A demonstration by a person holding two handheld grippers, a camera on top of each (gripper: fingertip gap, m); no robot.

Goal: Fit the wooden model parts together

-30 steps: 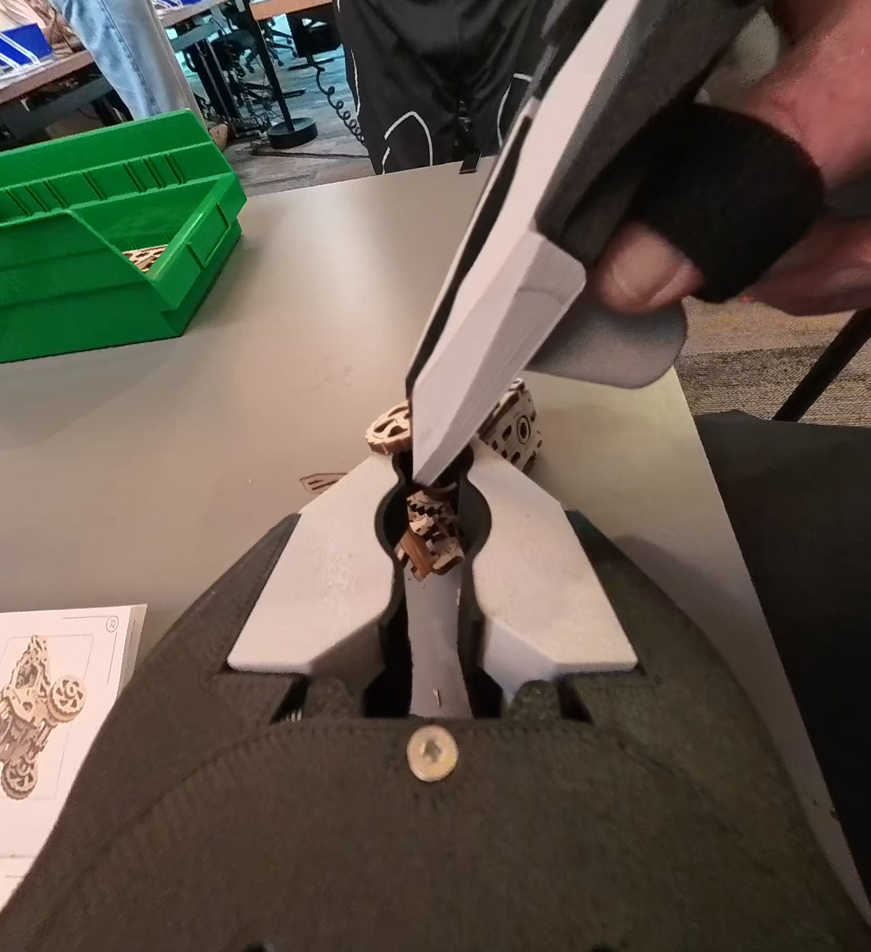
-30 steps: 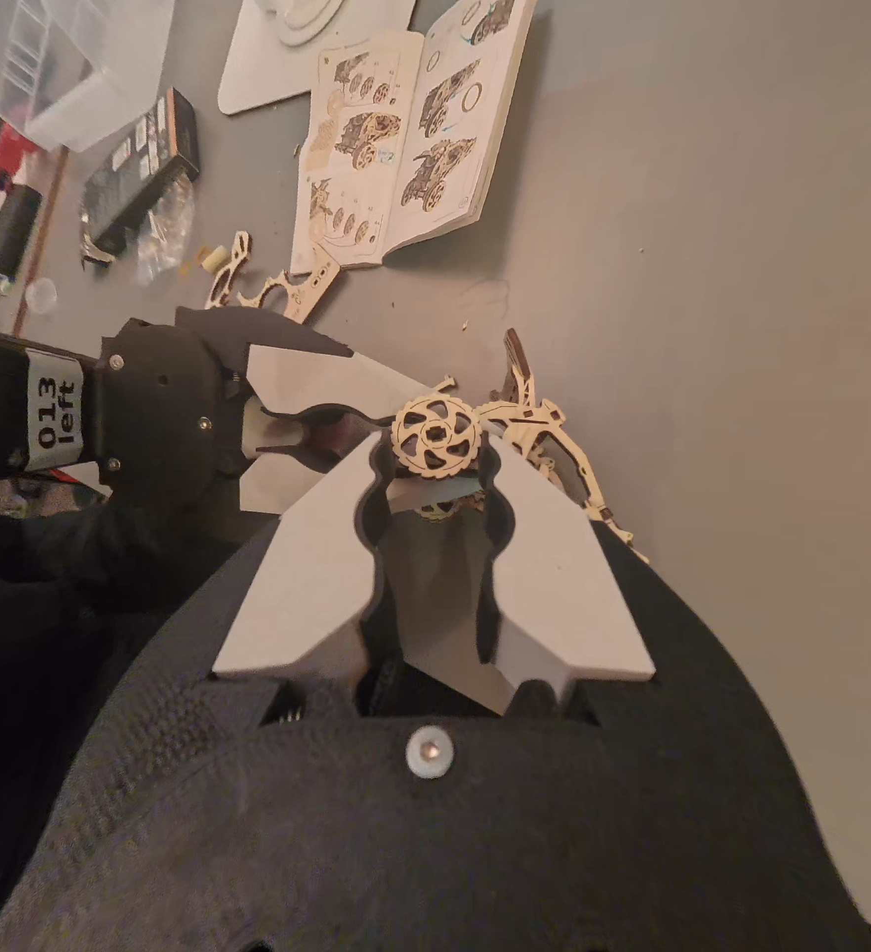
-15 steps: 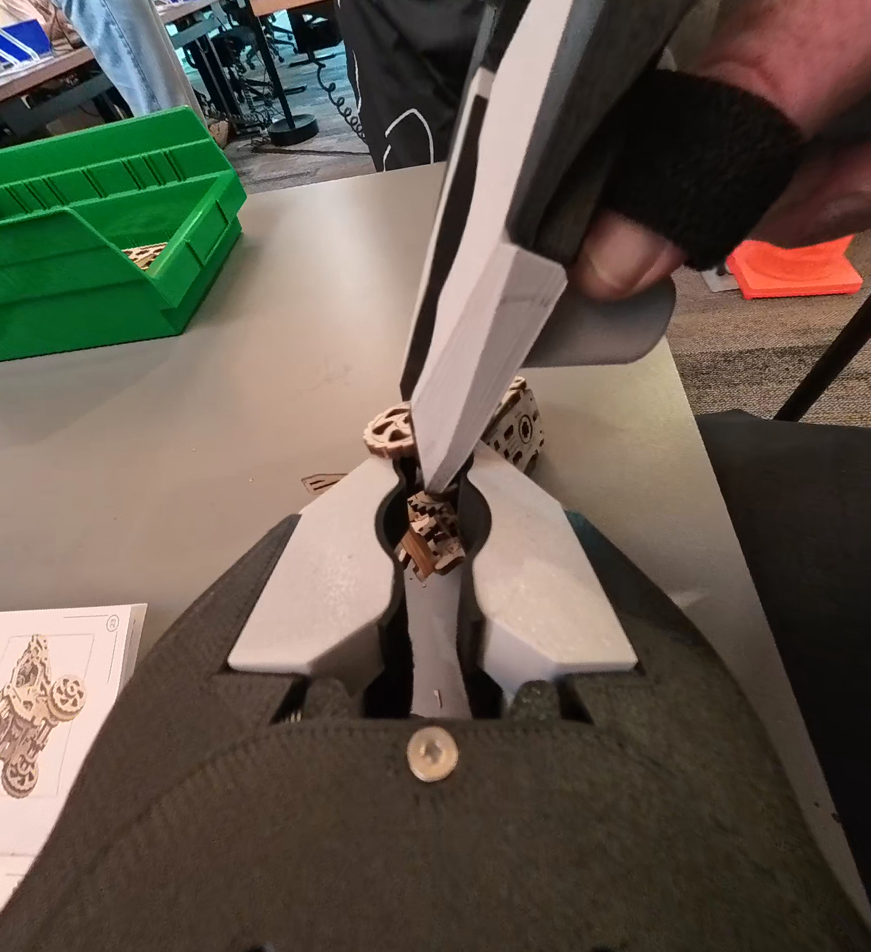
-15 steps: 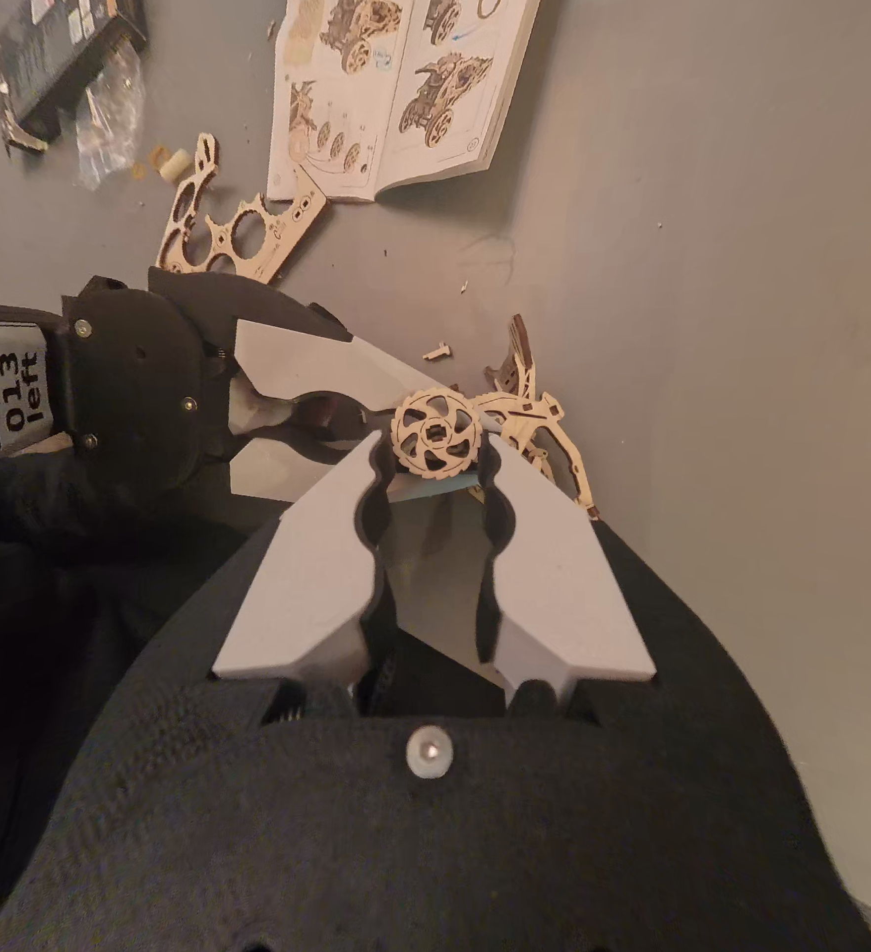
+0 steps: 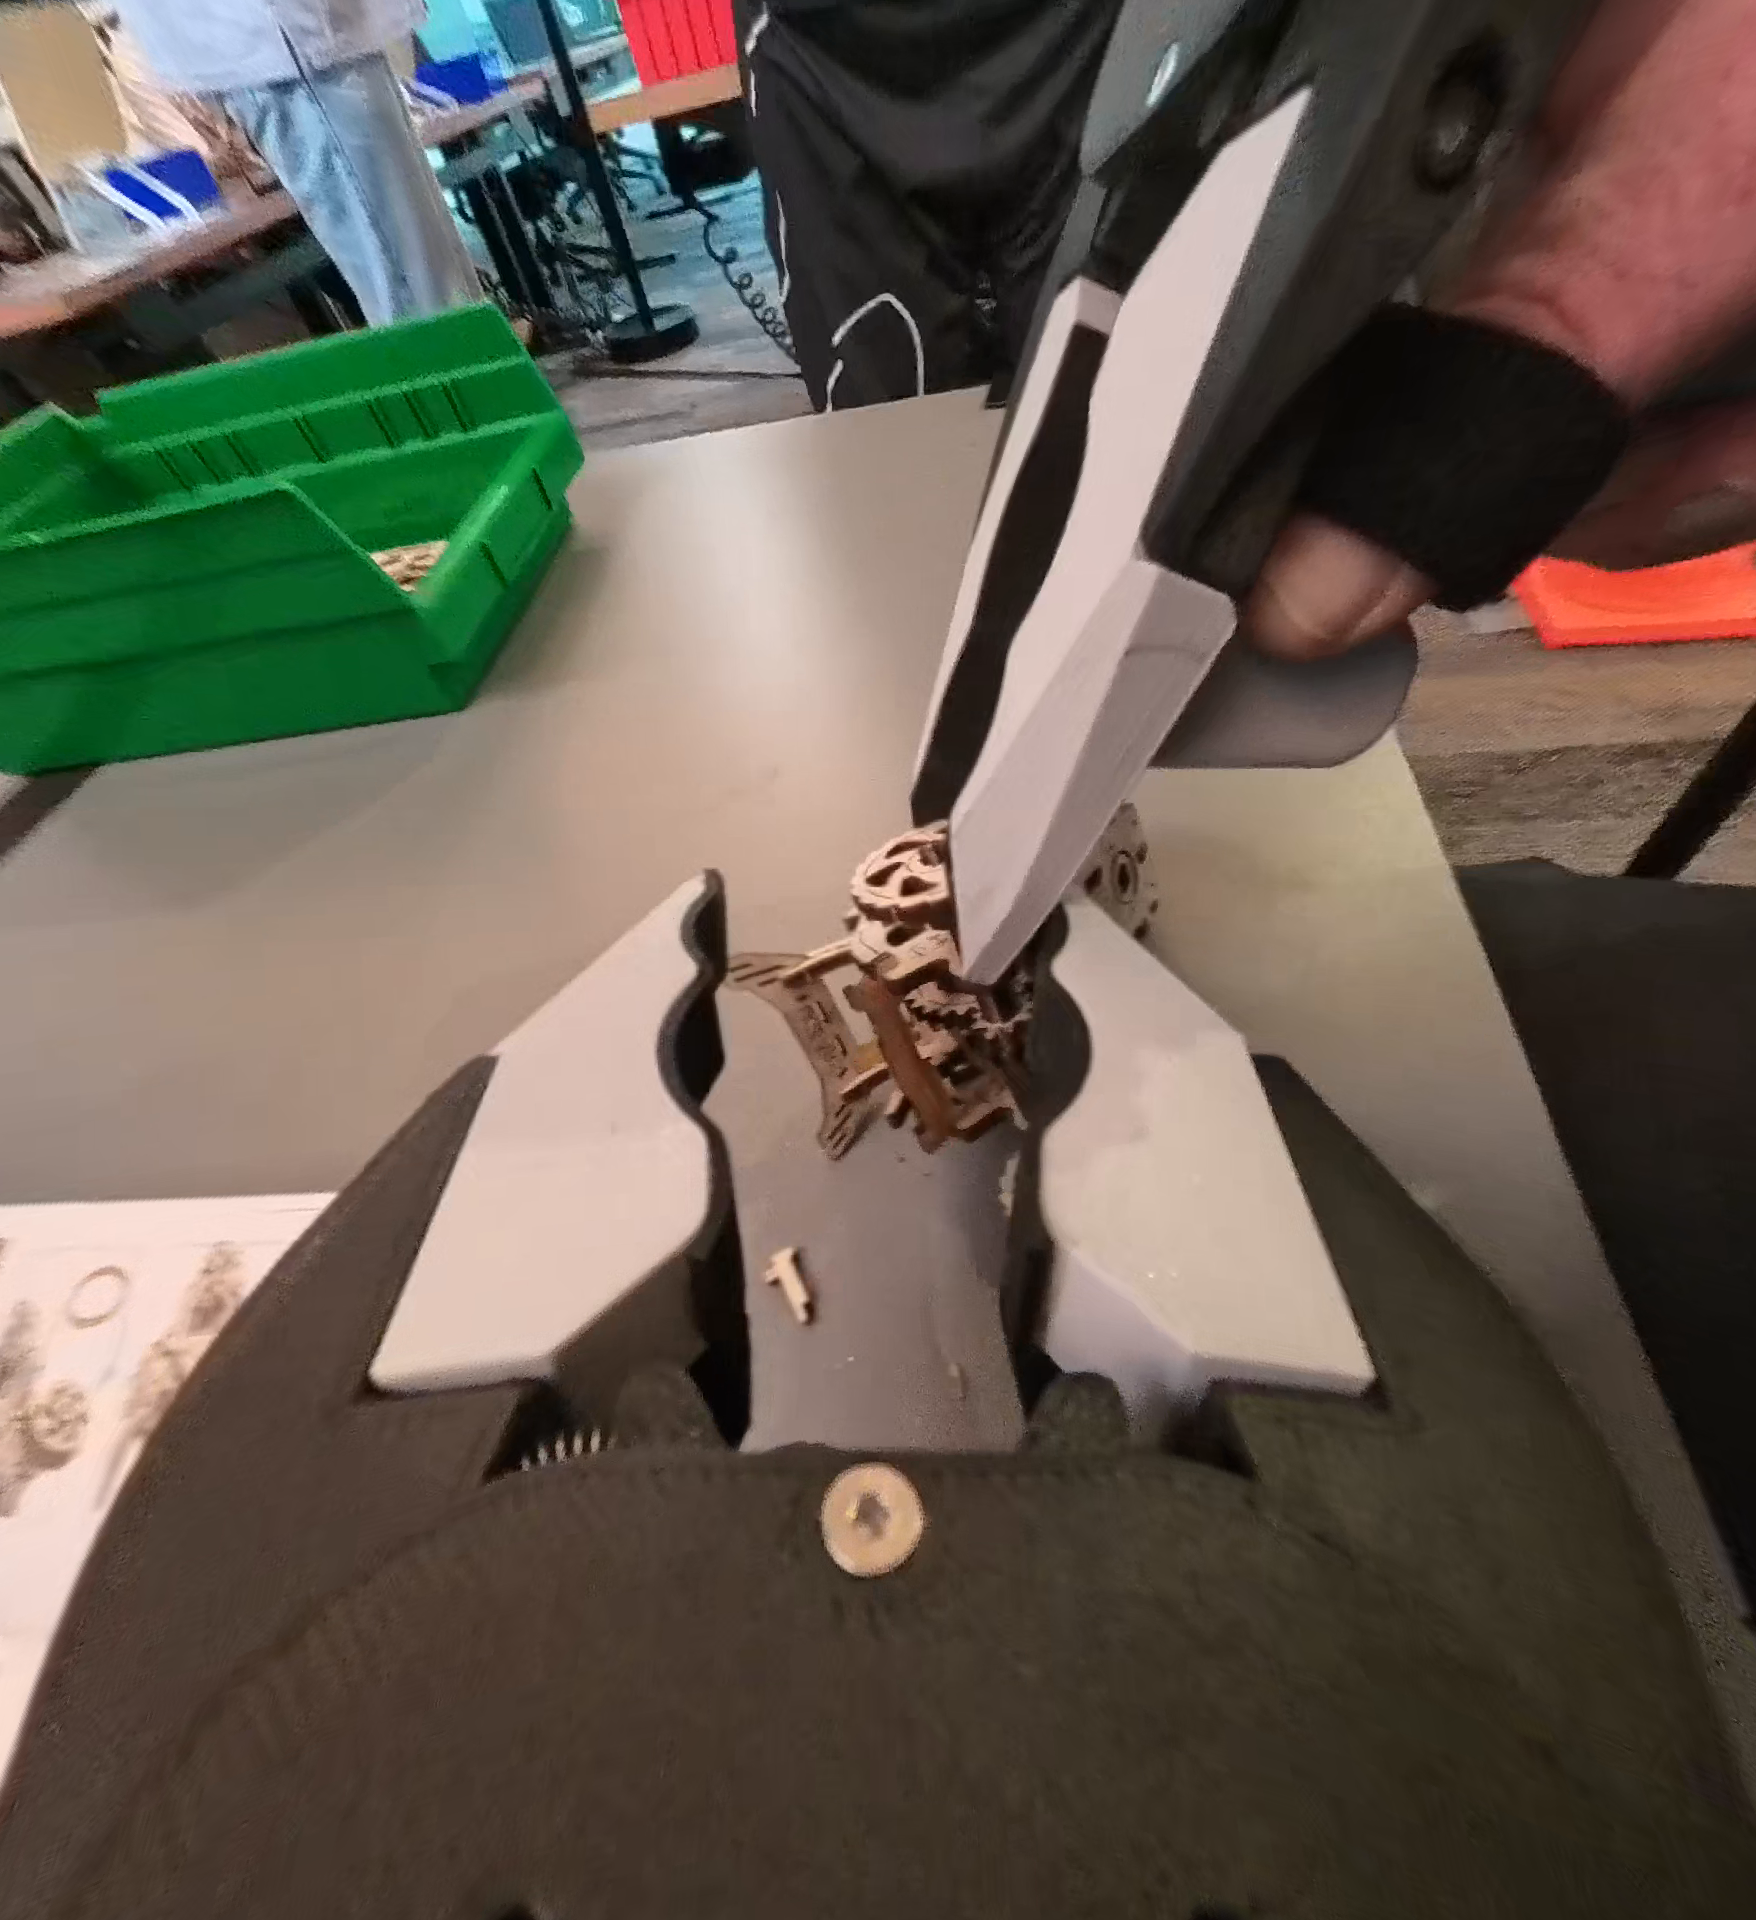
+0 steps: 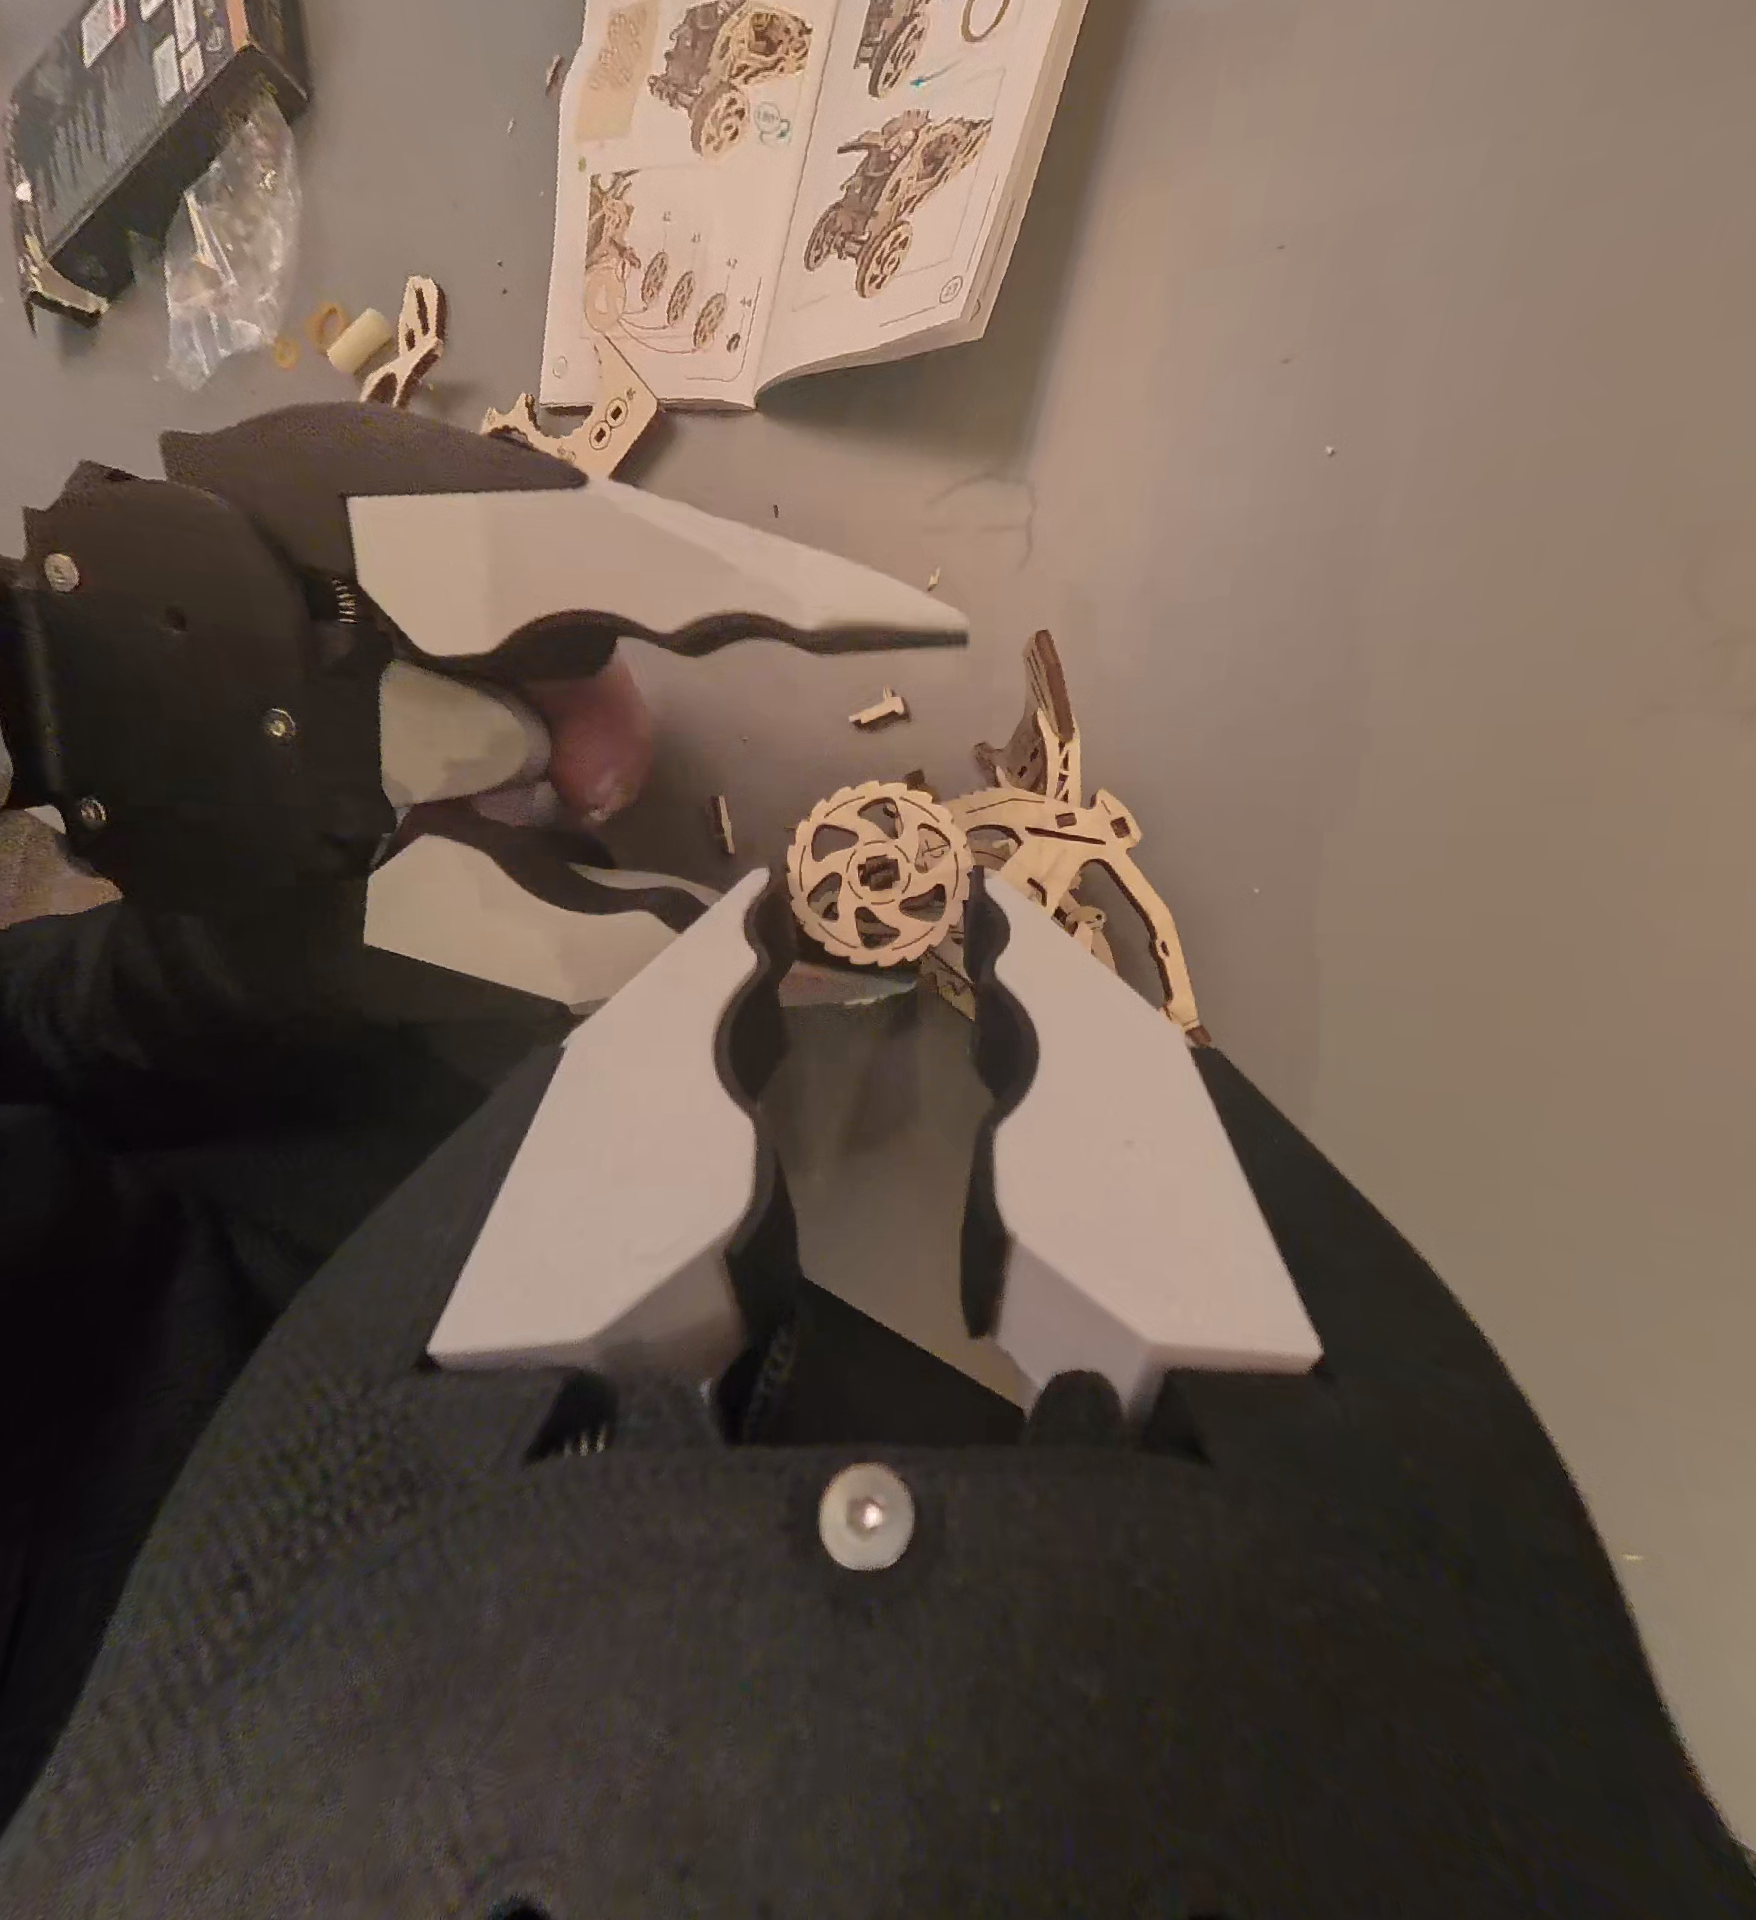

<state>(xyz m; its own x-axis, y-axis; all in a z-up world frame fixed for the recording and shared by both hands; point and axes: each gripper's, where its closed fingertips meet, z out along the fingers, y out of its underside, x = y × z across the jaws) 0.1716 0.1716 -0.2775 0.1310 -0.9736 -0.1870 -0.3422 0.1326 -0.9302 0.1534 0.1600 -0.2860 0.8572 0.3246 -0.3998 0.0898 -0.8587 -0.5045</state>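
A partly built wooden model point(image 5: 905, 1029) with gears and a curved frame stands on the grey table point(image 5: 438, 935). My left gripper point(image 5: 884, 925) is open, its jaws wide on either side of the model and not gripping it. My right gripper point(image 6: 874, 899) is shut on the spoked wooden wheel point(image 6: 879, 878) at the model's top. It comes down from the upper right in the left wrist view point(image 5: 988, 935). The model's frame point(image 6: 1061, 862) sticks out beyond the wheel. In the right wrist view the open left gripper point(image 6: 832, 758) lies to the left.
A small wooden peg point(image 5: 789, 1283) lies between my left fingers. A green bin point(image 5: 230, 582) stands at the far left. An open instruction booklet point(image 6: 801, 187), a wooden offcut sheet point(image 6: 583, 431), a black box point(image 6: 147, 135) and a plastic bag point(image 6: 230, 229) lie on the table. The table edge point(image 5: 1425, 883) is close on the right. Left and right tips are no more than a few centimetres apart. From either gripper's tips it is about 9 cm to the small wooden peg point(image 5: 789, 1283). It turns up in the right wrist view point(image 6: 871, 712) as well.
My left gripper was shut on the model and has opened wide, letting it go. My right gripper has kept its hold on the wheel.
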